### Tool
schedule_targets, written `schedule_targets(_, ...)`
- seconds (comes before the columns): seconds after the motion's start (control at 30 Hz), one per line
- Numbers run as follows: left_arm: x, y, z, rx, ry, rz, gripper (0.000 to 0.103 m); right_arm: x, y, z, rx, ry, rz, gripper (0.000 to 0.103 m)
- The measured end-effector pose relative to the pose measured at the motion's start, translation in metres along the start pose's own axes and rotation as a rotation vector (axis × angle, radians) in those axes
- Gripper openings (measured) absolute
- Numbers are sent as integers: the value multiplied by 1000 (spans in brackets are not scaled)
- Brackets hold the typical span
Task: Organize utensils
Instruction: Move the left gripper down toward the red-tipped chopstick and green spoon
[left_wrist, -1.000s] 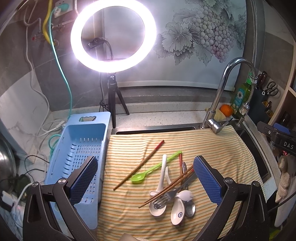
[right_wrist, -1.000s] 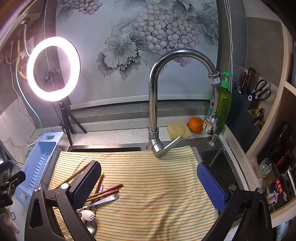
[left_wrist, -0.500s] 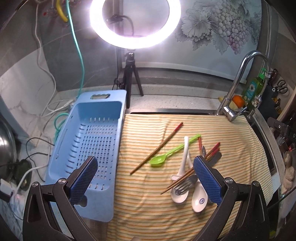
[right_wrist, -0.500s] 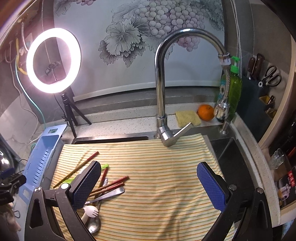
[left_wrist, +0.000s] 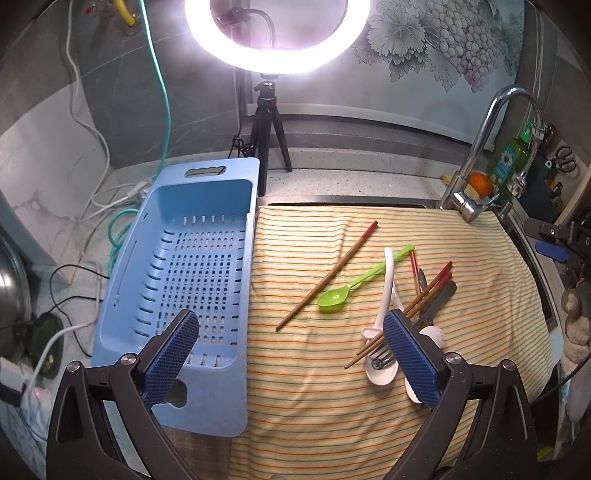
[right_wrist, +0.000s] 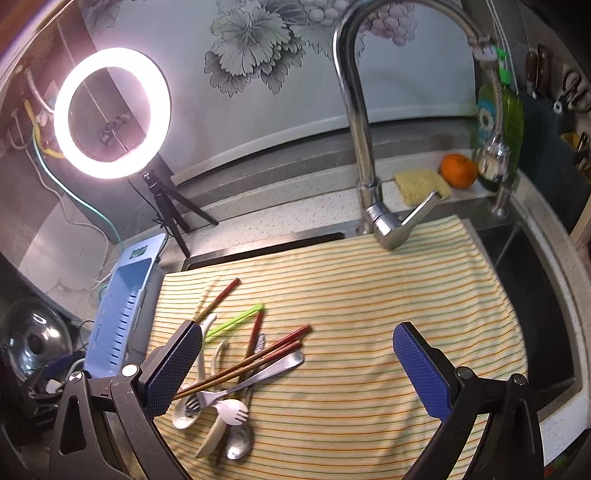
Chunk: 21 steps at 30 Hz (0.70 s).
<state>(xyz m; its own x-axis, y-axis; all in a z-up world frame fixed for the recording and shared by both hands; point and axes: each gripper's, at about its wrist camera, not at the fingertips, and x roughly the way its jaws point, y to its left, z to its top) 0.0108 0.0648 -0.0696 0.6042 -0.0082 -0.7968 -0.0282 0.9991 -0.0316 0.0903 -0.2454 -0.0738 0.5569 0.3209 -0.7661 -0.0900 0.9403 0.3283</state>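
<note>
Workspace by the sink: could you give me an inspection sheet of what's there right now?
Surface: striped cloth spread over the sink.
Job's things: chopsticks, green spoon, white spoons, metal fork and white spork piled on the cloth; one lone chopstick apart; blue basket empty.
Clutter: orange, sponge, soap bottle.
Grippers: left gripper and right gripper hover, jaws wide, holding nothing.
Cables: white, green and black leads left of basket.
Surroundings: ring light, faucet, grape mural.
</note>
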Motion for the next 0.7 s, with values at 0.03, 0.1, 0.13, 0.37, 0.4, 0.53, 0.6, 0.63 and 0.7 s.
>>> schedule_targets(0.03,1,1,0,3,1,-5,97,4,0,0,14,12,10,99)
schedule_targets(0.1,5,3,2,3,7,-16,97,10,-1,-2,33,32,18,93)
schedule_targets(0.13,7,3,3,7,11,-21,96,13,-2,-2,41,44,24,89)
schedule_targets(0.37,27,-5,12,108,45,-47,88,38,7,-1,72,119,85,70)
schedule_targets(0.4,31,-6,15,120,53,-58,88,43,9,0,74,132,97,66)
schedule_targets(0.53,47,-16,25,193,81,-95,82,66,20,7,82,178,133,53)
schedule_targets(0.6,56,-20,32,216,101,-130,73,83,25,9,88,213,136,49)
schedule_targets(0.63,63,-21,37,222,119,-160,66,92,28,9,102,239,151,45)
schedule_targets(0.7,75,-24,43,235,140,-172,56,109,30,9,134,284,179,41)
